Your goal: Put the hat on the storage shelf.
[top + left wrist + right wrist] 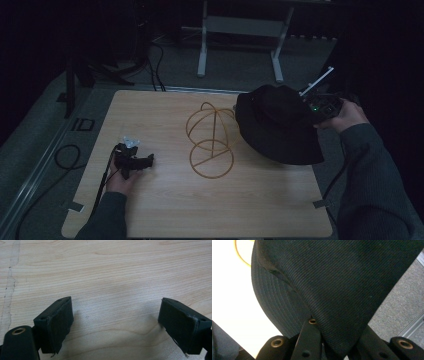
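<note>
Two grippers were in use at a pale wooden table (pixel 165 205). The right gripper (pixel 322 107), held at the table's far right edge, had its jaws closed on the fabric of a black hat (pixel 277 125); in the right gripper view the cloth of the hat (pixel 332 282) ran down between the two black jaws with no gap to be seen. The hat appeared lifted and tilted, its brim hanging toward the table's right side, though whether the lower brim touched the wood could not be told.

A yellow wire stand (pixel 210 140), with a ring base and a domed frame above it, stood near the table's centre, just beside the hat and to its left. The stand's upright rod rose from the ring to the dome, leaning slightly away from the person.

The left gripper (pixel 132 162) rested low over the near left part of the table, well apart from both stand and hat. In the left gripper view its pads (pixel 56 322) stood wide apart over bare wood, holding nothing.

Judgement: if the hat was meant for the stand, the move would run leftward from the right gripper, which was the nearer hand and already had the grip. The crown's opening would need to face down over the dome.
</note>
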`<state>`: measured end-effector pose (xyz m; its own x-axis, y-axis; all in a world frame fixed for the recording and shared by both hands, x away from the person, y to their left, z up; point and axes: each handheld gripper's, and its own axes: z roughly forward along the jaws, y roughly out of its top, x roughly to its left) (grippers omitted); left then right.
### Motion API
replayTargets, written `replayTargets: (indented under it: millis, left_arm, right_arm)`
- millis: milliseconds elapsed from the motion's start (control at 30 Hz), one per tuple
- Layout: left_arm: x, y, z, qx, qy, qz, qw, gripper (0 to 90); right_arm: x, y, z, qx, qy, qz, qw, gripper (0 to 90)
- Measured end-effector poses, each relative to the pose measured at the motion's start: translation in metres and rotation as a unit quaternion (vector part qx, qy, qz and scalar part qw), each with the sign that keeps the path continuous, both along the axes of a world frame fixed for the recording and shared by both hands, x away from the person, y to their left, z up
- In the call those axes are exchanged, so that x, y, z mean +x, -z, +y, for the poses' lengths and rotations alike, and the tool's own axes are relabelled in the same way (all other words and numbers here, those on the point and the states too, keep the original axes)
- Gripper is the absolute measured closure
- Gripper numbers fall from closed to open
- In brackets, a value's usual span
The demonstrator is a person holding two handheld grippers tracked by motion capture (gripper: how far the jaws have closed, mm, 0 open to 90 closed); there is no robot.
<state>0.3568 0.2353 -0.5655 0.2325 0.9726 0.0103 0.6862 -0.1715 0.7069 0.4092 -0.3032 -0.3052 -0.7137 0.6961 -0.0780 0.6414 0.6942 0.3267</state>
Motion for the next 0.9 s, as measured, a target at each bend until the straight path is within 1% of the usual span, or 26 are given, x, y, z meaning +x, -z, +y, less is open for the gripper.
replayTargets:
  millis: [167, 300, 600, 733, 900]
  left_arm:
    - [0.0, 0.0, 0.0, 0.0, 0.0, 0.0, 1.0, 13.0]
    - [0.0, 0.0, 0.0, 0.0, 0.0, 0.0, 1.0, 13.0]
    - [0.0, 0.0, 0.0, 0.0, 0.0, 0.001, 1.0, 13.0]
    - [0.0, 0.0, 0.0, 0.0, 0.0, 0.0, 1.0, 13.0]
    - [0.0, 0.0, 0.0, 0.0, 0.0, 0.001, 1.0, 13.0]
  right_arm:
    - [-0.004, -0.006, -0.004, 0.01, 0.001, -0.007, 0.9999, 86.6]
    - [-0.006, -0.012, -0.004, 0.008, -0.001, -0.011, 0.9999, 86.6]
    - [-0.011, -0.025, -0.007, 0.013, -0.003, -0.022, 0.9997, 86.6]
    - [-0.015, -0.032, -0.011, 0.018, -0.008, -0.026, 0.9995, 86.6]
    - [-0.019, -0.036, -0.012, 0.019, -0.02, -0.023, 0.9994, 86.6]
